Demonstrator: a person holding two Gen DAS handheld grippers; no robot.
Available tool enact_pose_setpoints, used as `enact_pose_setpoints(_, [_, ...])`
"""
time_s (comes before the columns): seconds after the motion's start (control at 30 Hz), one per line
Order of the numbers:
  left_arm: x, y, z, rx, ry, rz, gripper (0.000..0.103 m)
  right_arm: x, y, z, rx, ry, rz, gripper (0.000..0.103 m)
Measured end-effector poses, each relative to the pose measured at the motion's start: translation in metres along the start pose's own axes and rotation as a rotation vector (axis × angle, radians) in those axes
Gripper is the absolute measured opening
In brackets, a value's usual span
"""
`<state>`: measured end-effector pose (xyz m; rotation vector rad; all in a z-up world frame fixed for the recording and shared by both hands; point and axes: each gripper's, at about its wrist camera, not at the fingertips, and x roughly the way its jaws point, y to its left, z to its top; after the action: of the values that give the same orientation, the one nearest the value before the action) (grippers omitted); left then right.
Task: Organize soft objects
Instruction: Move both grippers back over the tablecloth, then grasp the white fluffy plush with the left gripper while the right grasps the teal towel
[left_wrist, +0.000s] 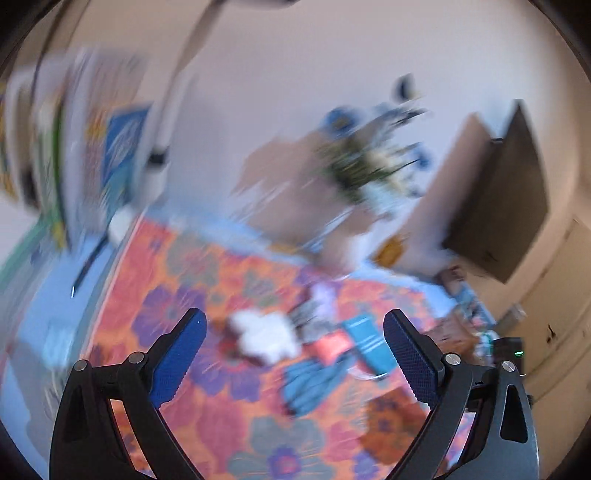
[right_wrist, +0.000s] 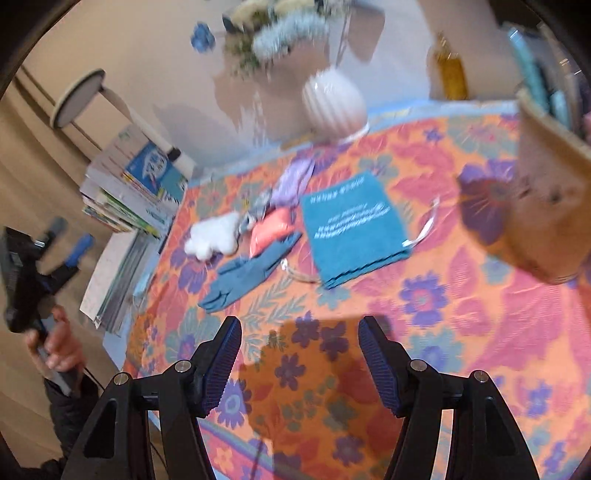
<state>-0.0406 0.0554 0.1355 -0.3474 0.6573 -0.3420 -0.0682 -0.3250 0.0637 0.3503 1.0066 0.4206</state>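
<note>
On the flowered orange tablecloth (right_wrist: 424, 295) lies a cluster of soft items: a white fluffy piece (right_wrist: 216, 238), a coral pouch (right_wrist: 267, 230), a blue glove (right_wrist: 247, 275), a folded teal towel (right_wrist: 352, 229) and a lavender cloth (right_wrist: 293, 181). My right gripper (right_wrist: 300, 325) hovers open over the bare cloth in front of them, holding nothing. The left wrist view is blurred. It shows my left gripper (left_wrist: 295, 332) wide open and empty, short of the white fluffy piece (left_wrist: 264, 338), the blue glove (left_wrist: 314, 384) and the teal towel (left_wrist: 369, 343). A hand (right_wrist: 55, 343) holds the left gripper (right_wrist: 70, 236) off the table's left edge.
A cardboard box (right_wrist: 546, 206) stands at the right of the table. At the back, a white ribbed vase (right_wrist: 334, 105) holds flowers, and an amber bottle (right_wrist: 450, 74) stands to its right. Stacked books and magazines (right_wrist: 129, 192) sit at the left edge, with a stool (right_wrist: 79, 96) beyond them.
</note>
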Motion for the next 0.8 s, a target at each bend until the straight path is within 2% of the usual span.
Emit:
enact_pose_setpoints(0.17, [0.05, 0.029, -0.018, -0.104, 0.085, -0.046, 0.097, 0.024, 0.012, 0.006, -0.026, 0.042, -0.022, 0.064])
enact_pose_setpoints(0.27, [0.078, 0.037, -0.021, -0.129, 0.119, -0.041, 0.097, 0.025, 0.01, 0.018, -0.033, 0.014, -0.119, 0.066])
enact_pose_setpoints(0.33, [0.098, 0.037, -0.023, -0.125, 0.14, -0.011, 0.097, 0.026, 0.006, 0.028, -0.051, -0.038, -0.235, 0.082])
enact_pose_setpoints(0.43, [0.122, 0.038, -0.026, -0.128, 0.163, 0.017, 0.097, 0.029, -0.007, 0.042, -0.039, -0.102, -0.31, 0.088])
enact_pose_setpoints(0.6, [0.148, 0.041, -0.035, -0.142, 0.177, 0.019, 0.097, 0.055, -0.035, 0.062, 0.035, -0.077, -0.276, 0.088])
enact_pose_setpoints(0.7, [0.151, 0.038, -0.035, -0.117, 0.177, 0.01, 0.096, 0.072, -0.038, 0.068, 0.02, -0.044, -0.293, 0.088])
enact_pose_setpoints(0.8, [0.152, 0.04, -0.036, -0.124, 0.18, 0.0, 0.096, 0.084, -0.027, 0.068, -0.027, -0.033, -0.264, 0.093])
